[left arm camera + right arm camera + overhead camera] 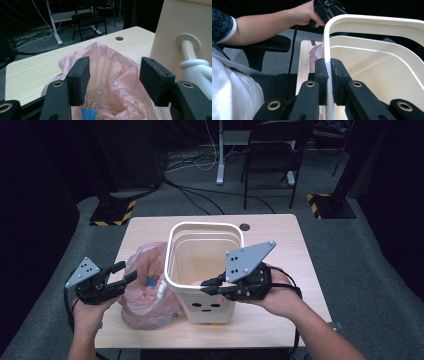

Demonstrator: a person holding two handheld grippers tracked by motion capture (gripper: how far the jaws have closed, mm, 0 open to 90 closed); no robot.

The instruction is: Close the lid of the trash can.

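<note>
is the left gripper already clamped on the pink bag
No, in the left gripper view the left gripper has its jaws standing wide apart, with the pink bag lying loose between and beyond them, untouched by the pads.

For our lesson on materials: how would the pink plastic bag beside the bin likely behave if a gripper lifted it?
The pink plastic bag looks thin and crumpled, so it would probably sag and fold rather than hold shape. It seems light, though the blue binder clip on it may pull one side down. Its glossy film could slip between the left gripper pads, which stand open around it.
</note>
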